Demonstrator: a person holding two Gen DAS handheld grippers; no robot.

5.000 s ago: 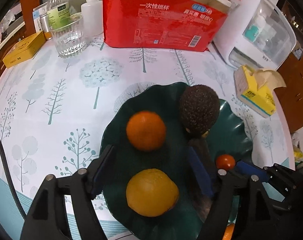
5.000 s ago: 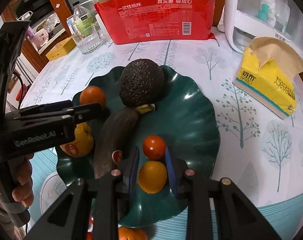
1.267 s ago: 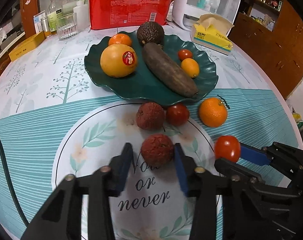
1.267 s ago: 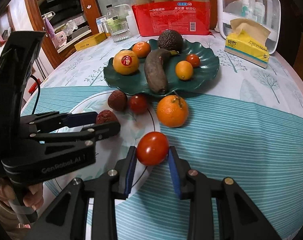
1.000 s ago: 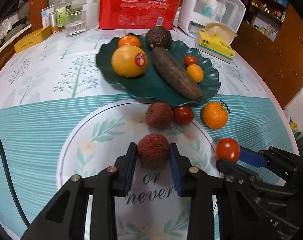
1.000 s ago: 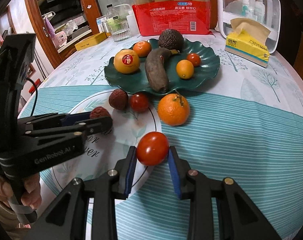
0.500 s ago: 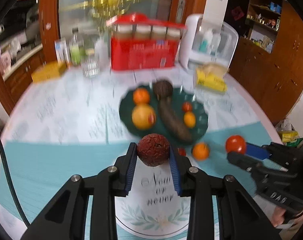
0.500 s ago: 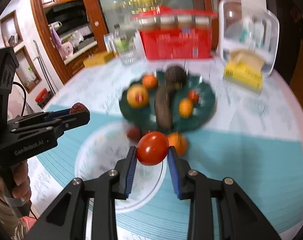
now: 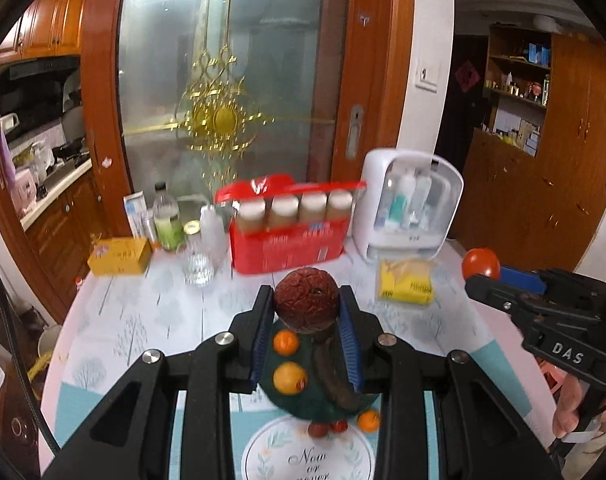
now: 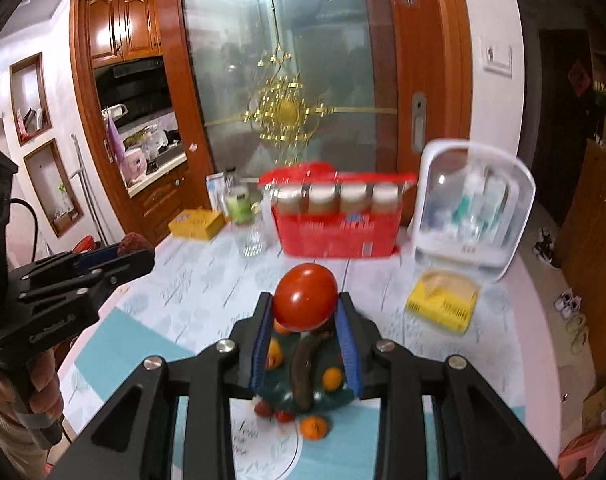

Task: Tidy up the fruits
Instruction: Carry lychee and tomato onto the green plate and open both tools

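My left gripper (image 9: 306, 312) is shut on a wrinkled dark red passion fruit (image 9: 306, 306) and holds it high above the table. My right gripper (image 10: 305, 312) is shut on a red tomato (image 10: 305, 296), also raised high. Far below lies the dark green plate (image 9: 303, 404) with oranges (image 9: 289, 378) and a long brown fruit (image 9: 335, 376). An orange (image 9: 368, 420), a tomato and another passion fruit (image 9: 318, 429) lie on the cloth in front of it. In the left wrist view the right gripper (image 9: 483, 270) is at right.
At the table's back stand a red pack of paper cups (image 9: 289, 236), a white plastic case (image 9: 411, 204), a yellow tissue pack (image 9: 407, 286), a glass (image 9: 198, 266), bottles and a yellow box (image 9: 119, 256). A glass door and wooden cabinets are behind.
Both grippers have risen far above the table with their fruits still held. The plate and loose fruits now look small and far below.
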